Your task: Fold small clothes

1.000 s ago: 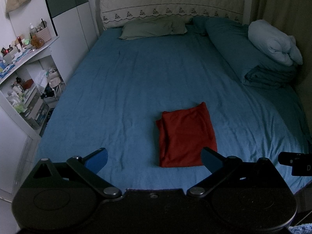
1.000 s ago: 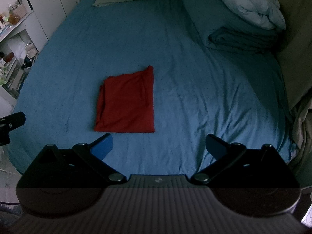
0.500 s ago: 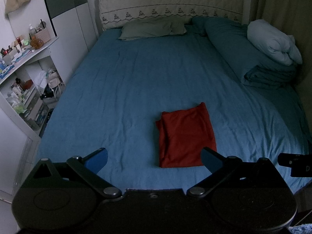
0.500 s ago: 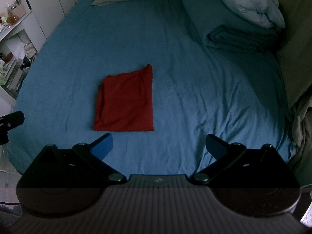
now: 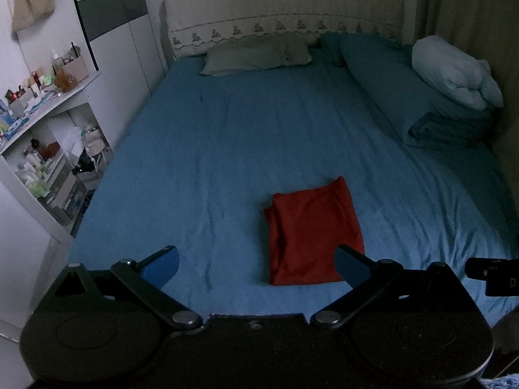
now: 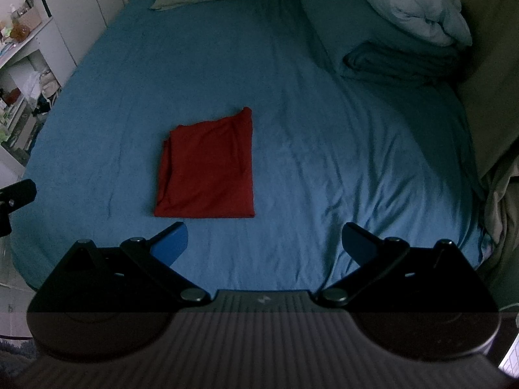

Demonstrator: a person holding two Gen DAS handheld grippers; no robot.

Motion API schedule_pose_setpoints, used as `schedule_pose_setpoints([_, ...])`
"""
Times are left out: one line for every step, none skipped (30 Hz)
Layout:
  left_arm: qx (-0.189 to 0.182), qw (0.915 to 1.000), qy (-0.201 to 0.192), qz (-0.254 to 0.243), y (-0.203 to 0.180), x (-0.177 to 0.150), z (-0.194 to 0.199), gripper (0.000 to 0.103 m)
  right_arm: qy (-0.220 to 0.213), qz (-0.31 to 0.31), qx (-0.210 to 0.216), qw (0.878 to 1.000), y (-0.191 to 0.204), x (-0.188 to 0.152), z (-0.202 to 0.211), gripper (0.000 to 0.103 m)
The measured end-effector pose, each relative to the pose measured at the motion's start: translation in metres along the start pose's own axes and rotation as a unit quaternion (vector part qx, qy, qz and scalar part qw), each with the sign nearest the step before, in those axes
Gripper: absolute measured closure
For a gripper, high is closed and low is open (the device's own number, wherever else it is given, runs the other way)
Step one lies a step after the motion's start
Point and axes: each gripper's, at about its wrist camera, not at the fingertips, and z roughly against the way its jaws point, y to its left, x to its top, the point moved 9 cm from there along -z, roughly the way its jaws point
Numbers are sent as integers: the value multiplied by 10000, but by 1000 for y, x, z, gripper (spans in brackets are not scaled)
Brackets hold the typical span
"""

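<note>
A large bed [image 5: 259, 136] with a teal-blue sheet fills most of both wrist views, running from the near edge up to a pale quilted headboard [image 5: 285, 13] trimmed with a small embroidered border. Along the right side of the bed lies a long folded teal duvet [image 5: 405, 87], with a pale blue bundled blanket [image 5: 454, 74] resting on top of it. A grey-green pillow [image 5: 256, 55] lies flat against the headboard. To the left of the bed stands a white shelf unit [image 5: 39, 123] crowded with bottles and small items too small to identify, and a beige bag [image 5: 32, 0] hangs on the wall above it. A red garment [image 6: 207, 168], folded into a neat rectangle, lies flat on the sheet near the foot of the bed, toward the middle, touching neither gripper. The left gripper [image 5: 256, 264] is held above the near edge of the bed with its two blue-tipped fingers spread wide and nothing between them; in its view the right-hand fingertip overlaps the garment's near right corner, but whether it touches the cloth cannot be told. The right gripper [image 6: 264, 240] hangs just short of the garment, fingers equally wide apart and empty. On the right edge of the left view a black fitting [image 5: 496, 275] bears a single pale letter, apparently "D"; no other writing is readable.
</note>
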Motion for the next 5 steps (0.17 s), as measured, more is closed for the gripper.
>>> schedule_pose_setpoints([-18,10000,1,5,0,0,0,0,2,-2,-1,10000,0,-1,0,0])
schedule_pose_setpoints([-36,10000,7,14,1,0,0,0,5,0,0,10000,0,0,0,0])
schedule_pose_setpoints([-43,10000,16,27,1,0,-1,0,7,3,2,10000,0,0,0,0])
schedule_pose_setpoints([-47,10000,24,33,1,0,-1,0,16,4,1,10000,0,0,0,0])
schedule_pose_setpoints([-57,10000,39,34,2,0,-2,0,19,2,0,10000,0,0,0,0])
